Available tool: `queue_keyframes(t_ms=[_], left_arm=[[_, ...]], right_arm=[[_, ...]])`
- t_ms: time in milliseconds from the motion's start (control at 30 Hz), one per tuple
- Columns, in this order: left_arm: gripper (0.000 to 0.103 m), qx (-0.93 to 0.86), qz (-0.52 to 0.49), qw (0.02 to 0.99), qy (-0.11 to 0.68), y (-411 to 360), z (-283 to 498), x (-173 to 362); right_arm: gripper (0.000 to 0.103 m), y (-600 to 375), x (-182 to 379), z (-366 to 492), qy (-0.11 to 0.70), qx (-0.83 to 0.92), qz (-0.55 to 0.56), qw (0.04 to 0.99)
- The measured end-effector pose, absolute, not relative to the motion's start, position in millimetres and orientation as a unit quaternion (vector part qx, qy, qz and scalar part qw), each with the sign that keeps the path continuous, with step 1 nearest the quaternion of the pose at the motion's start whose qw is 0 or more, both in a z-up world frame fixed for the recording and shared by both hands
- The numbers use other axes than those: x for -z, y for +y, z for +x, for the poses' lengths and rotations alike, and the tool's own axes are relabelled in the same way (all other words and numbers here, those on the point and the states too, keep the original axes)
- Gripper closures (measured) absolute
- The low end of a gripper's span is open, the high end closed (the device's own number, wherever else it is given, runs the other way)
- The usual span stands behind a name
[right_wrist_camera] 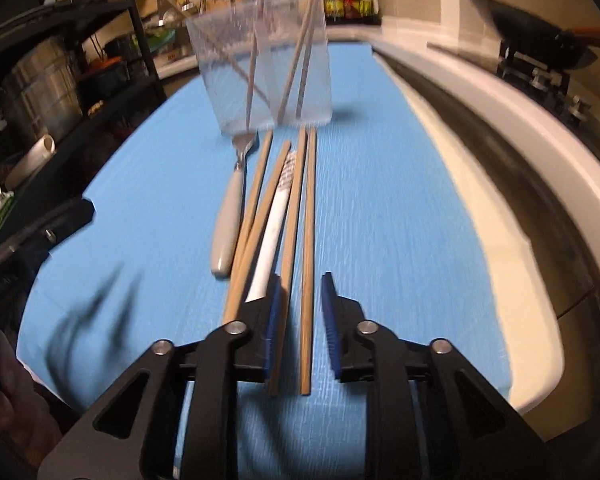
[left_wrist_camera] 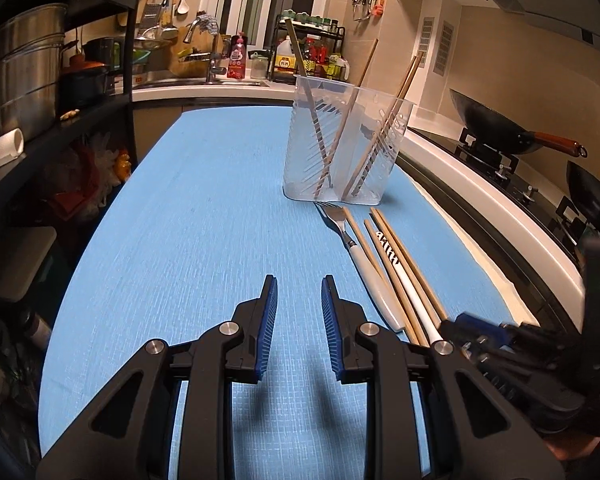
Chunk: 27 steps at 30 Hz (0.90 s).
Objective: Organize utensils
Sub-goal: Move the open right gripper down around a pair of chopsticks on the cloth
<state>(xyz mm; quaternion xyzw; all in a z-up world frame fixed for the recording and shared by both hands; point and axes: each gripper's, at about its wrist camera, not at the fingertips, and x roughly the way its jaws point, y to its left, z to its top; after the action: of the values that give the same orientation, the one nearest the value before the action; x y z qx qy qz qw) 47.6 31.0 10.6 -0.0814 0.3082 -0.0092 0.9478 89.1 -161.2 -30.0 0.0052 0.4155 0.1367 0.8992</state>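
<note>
The left wrist view shows the left gripper (left_wrist_camera: 299,312) over bare blue table (left_wrist_camera: 180,220), jaws parted with nothing between them, and the right gripper (left_wrist_camera: 480,340) only as a blurred shape at lower right; the right wrist view alone shows the right gripper (right_wrist_camera: 300,308) with its jaws spread and two wooden chopsticks (right_wrist_camera: 296,240) lying in the gap, whether either pad touches them I cannot tell; a clear plastic holder (left_wrist_camera: 346,144) stands in the upper middle with four chopsticks inside; at its foot lie one fork (left_wrist_camera: 364,264), four wooden chopsticks and one white chopstick (left_wrist_camera: 404,280); open blue surface spreads across the left half, while the table edge runs close along the right, beside a wok (left_wrist_camera: 496,128).
</note>
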Motion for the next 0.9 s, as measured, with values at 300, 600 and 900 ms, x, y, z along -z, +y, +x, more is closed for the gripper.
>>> queue_keyframes(t_ms=[300,600,900], left_arm=[[0.080,0.011,-0.087,0.947,0.308,30.1,46.3,-11.7],[0.080,0.019,-0.157,0.930,0.331,44.5,56.1,0.4],[0.080,0.094,-0.185,0.909,0.362,13.6,82.5,11.1]], right_arm=[[0.078,-154.6,29.6,85.5,0.409,-0.129,-0.030,0.903],[0.091,-180.2,23.9,88.6,0.411,-0.122,0.035,0.902],[0.078,-182.3,26.8,90.3,0.429,-0.133,0.053,0.892]])
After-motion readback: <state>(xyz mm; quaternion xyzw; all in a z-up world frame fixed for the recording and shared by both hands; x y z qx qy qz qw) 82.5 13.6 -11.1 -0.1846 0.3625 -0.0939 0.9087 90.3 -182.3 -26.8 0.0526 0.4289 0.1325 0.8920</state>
